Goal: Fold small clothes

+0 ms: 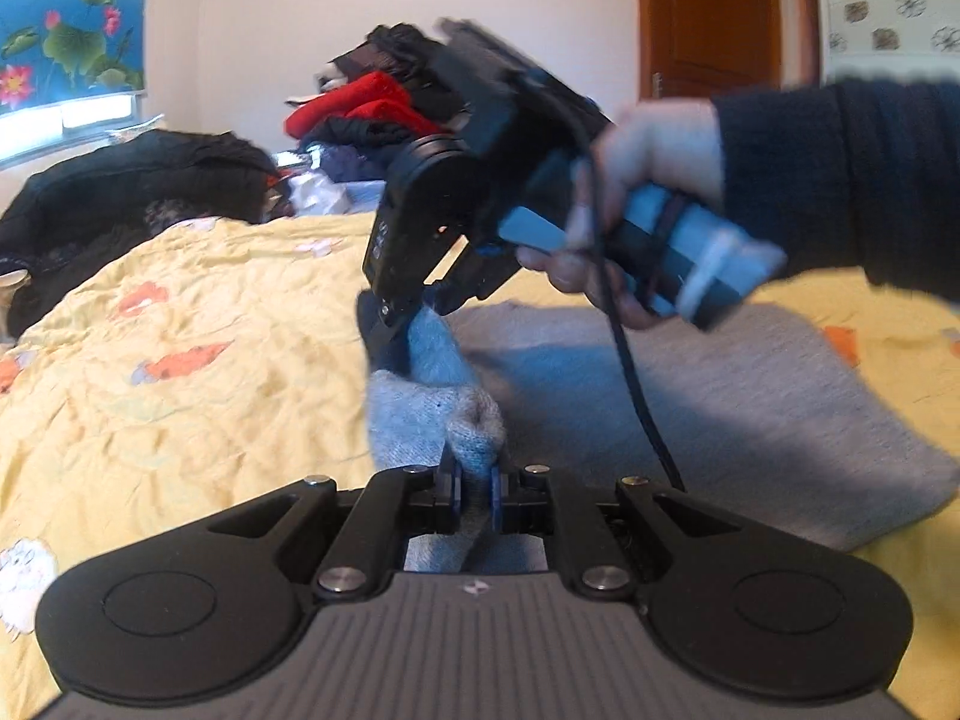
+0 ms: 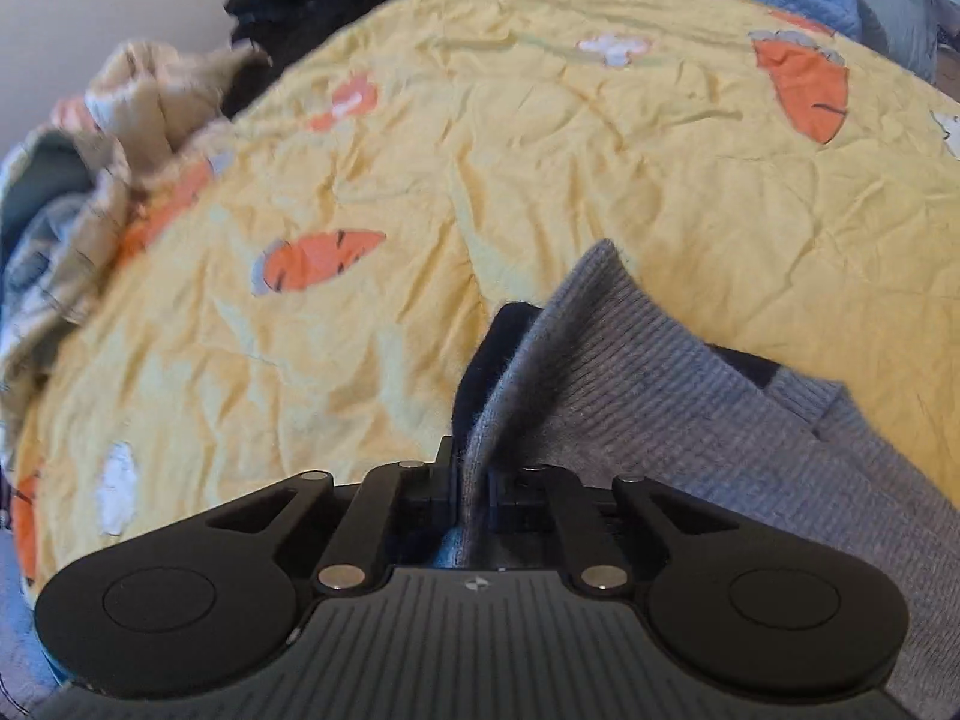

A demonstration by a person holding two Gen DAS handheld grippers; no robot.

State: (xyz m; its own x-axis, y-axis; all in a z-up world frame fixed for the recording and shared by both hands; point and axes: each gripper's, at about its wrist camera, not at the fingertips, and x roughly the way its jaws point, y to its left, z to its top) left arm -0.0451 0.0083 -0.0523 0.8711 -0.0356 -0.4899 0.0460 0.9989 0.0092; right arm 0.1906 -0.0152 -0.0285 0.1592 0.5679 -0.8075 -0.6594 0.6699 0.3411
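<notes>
L gripper [image 1: 474, 480], bottom centre of the left wrist view, is clamped narrow on a bunched fold of the grey knit garment [image 1: 690, 396]; the pinched bit sticks up as a small lump just above the pads; rest of the garment lies spread over the yellow bedspread [image 1: 180, 372] toward centre-right of frame. R gripper [image 1: 390, 324], centre of the same view, points down & to the left, tips closed on another raised bit of the same grey knit, just above the L one; a hand [image 1: 648, 192] in a dark sleeve [image 1: 840, 180] holds its handle at right, black cable [image 1: 636, 372] hanging down from it. In the right wrist view the R gripper [image 2: 474, 474] sits bottom centre, jaws nearly together w/ a ribbed grey edge of the garment [image 2: 630, 372] squeezed between them; fabric runs off to lower right; a dark inner layer shows at the fold. Bedspread has orange carrot prints [image 2: 318, 258]; it's on a bed. Clothes pile [image 1: 372, 108], red & dark items, upper centre of the left view; dark jacket [image 1: 120, 180] at left; wooden door [image 1: 720, 12] upper right.
</notes>
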